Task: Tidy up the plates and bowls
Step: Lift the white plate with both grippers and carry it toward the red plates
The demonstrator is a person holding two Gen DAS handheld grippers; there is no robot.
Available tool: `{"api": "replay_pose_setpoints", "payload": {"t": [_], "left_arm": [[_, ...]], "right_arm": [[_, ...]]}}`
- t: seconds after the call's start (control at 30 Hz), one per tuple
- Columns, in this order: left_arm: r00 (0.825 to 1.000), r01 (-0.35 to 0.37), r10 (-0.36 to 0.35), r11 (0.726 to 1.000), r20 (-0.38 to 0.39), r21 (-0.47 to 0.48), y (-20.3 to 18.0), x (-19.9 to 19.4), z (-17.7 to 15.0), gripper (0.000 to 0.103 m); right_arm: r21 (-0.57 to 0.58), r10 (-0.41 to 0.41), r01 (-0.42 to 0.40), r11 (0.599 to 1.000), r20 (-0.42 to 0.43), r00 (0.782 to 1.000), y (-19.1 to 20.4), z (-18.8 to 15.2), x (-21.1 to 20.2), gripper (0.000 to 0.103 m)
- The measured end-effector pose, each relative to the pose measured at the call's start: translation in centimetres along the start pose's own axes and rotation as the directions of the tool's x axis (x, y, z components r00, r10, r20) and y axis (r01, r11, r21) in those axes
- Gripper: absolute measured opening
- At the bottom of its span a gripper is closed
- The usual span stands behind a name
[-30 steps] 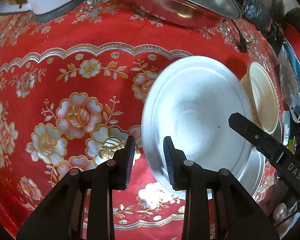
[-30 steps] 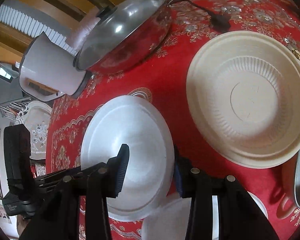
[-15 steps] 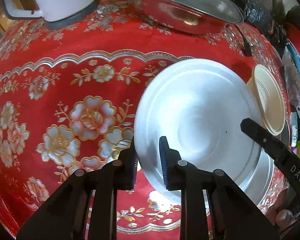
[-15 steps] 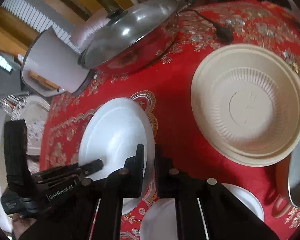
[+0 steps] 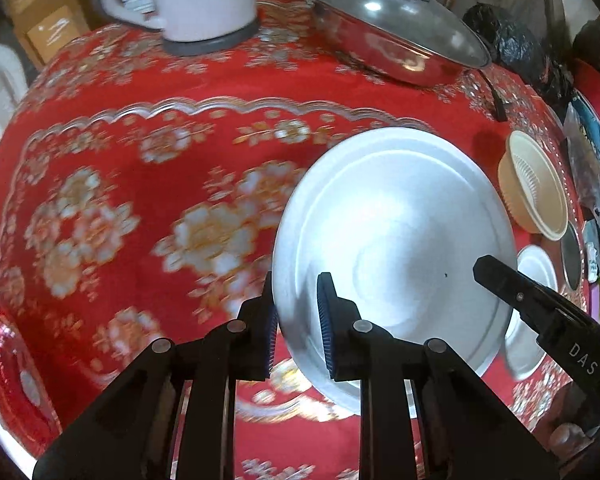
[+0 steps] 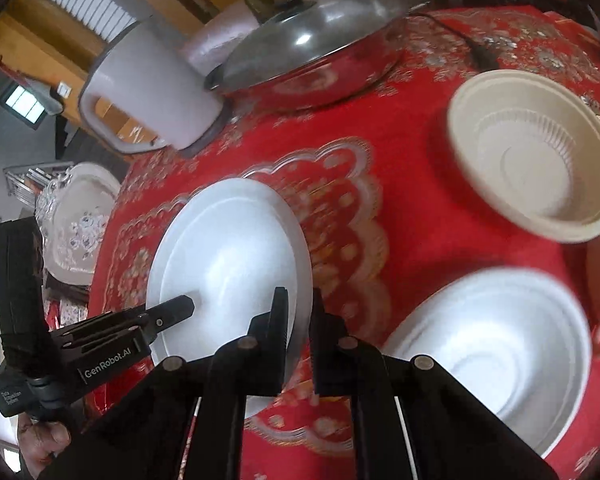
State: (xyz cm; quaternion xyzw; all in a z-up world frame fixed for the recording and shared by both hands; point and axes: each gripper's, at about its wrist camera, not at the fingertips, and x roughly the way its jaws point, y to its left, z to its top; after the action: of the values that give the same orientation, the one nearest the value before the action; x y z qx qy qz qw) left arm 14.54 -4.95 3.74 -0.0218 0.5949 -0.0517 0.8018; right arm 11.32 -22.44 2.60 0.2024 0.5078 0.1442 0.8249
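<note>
Both grippers, left gripper [image 5: 296, 320] and right gripper [image 6: 300, 322], have just clamped opposite rims of the round white foam plate [image 5: 396, 256], now lifted clear of the red floral tablecloth [image 5: 140, 160] for stacking.

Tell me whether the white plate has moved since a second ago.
Yes. The white plate, clamped by both grippers, has shifted away from the beige bowl, uncovering the white bowl beneath.

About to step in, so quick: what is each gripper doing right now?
Left gripper: shut on the rim of the white plate.
Right gripper: shut on the opposite rim of the same plate.
</note>
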Motion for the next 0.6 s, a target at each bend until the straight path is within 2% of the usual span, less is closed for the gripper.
{"api": "replay_pose_setpoints", "payload": {"t": [0.37,0.6], "left_arm": [[0.996,-0.071,0.075,0.992,0.042,-0.106,8.5,-4.2,-5.5,0.018],[0.991,-0.098,0.111,0.981,0.072,-0.165,14.1,-6.9,-7.7,0.018]], "right_arm": [[-0.061,0.057,-0.059,0.996,-0.038,0.998,7.8,-4.4,2.1,0.008],[-0.160,0.075,-0.085,0.983,-0.066,0.995,14.3,-6.6,3.5,0.009]]}}
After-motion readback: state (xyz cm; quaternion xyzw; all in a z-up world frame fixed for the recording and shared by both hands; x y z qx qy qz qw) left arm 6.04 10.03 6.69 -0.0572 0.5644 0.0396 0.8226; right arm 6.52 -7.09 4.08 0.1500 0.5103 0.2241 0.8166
